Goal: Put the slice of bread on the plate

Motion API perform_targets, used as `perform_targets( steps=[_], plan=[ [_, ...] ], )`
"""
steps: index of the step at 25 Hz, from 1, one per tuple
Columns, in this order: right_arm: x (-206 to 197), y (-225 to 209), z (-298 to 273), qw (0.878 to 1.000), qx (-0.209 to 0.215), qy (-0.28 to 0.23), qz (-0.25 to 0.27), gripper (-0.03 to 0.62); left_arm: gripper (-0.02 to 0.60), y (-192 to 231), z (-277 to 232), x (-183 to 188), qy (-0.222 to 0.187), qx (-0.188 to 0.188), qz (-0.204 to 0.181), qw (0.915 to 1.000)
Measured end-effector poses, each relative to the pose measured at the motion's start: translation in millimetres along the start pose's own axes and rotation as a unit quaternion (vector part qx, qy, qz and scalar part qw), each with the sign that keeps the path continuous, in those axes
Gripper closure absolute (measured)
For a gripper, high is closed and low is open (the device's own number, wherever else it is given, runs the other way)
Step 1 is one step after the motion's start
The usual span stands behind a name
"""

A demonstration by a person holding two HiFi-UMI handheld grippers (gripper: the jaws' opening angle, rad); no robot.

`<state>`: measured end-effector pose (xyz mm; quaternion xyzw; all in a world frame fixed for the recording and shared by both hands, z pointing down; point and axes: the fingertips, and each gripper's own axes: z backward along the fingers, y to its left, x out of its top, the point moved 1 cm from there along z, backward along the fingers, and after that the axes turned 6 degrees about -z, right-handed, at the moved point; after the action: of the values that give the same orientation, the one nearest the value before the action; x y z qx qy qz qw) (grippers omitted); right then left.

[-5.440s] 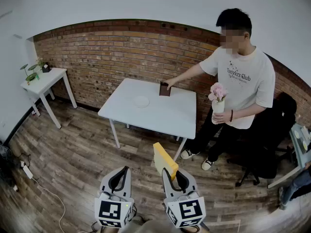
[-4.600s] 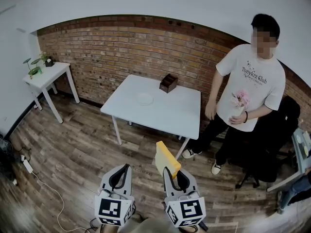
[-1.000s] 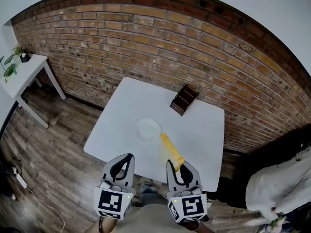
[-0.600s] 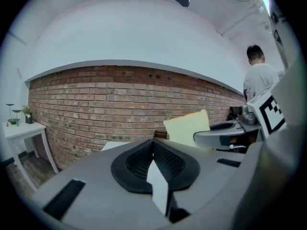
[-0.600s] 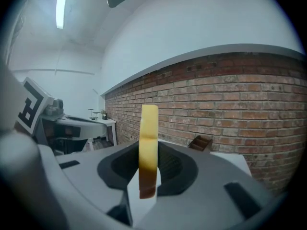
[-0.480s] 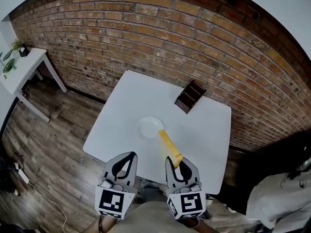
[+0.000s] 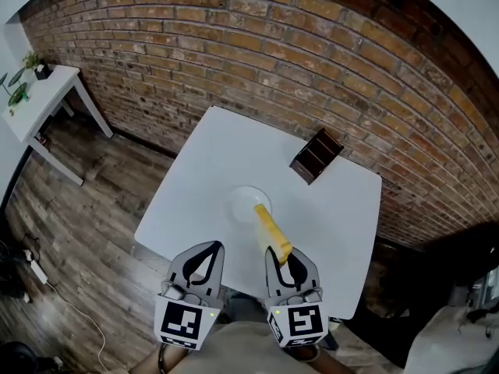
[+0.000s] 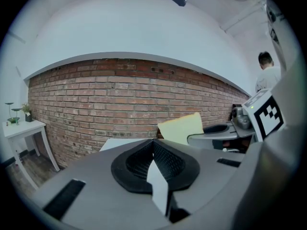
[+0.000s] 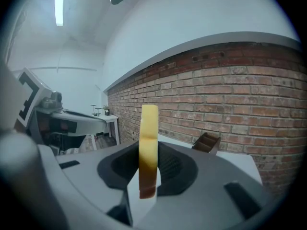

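A yellow slice of bread (image 7: 271,232) stands on edge in my right gripper (image 7: 282,257), which is shut on its lower brown-crusted end. In the right gripper view the bread (image 9: 148,143) rises straight up between the jaws. Its far tip reaches over the near rim of the small white plate (image 7: 246,202), which sits near the middle of the white table (image 7: 343,216). My left gripper (image 7: 206,257) hangs beside the right one at the table's near edge, shut on nothing. The left gripper view shows the bread (image 8: 181,127) off to the right.
A brown open-topped holder (image 7: 316,156) stands on the table's far side near the brick wall (image 7: 234,37). A small white side table (image 7: 43,92) with plants is at the far left. A person in white (image 7: 460,341) is at the lower right corner.
Both grippers have come forward and down toward the table. The bread's tip, short of the plate a second ago, now overlaps its near rim. The table sits closer in the head view.
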<state>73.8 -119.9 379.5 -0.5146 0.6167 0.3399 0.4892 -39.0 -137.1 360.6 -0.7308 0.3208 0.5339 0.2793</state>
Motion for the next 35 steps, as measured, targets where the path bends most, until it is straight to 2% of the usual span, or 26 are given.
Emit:
perform_targets(
  steps=[18,35],
  plan=[
    [-35.1,-4.1,-58.4,0.998,0.027,0.053,0.003,0.503,0.571,13.2,-33.4,-18.7,0.031,-0.002,0.011,0.9995],
    [-56.2,-10.3,-99.7,0.996,0.048,0.075,0.01,0.503,0.571,21.2,-59.8,-32.1,0.058,0.001,0.027,0.9979]
  ],
)
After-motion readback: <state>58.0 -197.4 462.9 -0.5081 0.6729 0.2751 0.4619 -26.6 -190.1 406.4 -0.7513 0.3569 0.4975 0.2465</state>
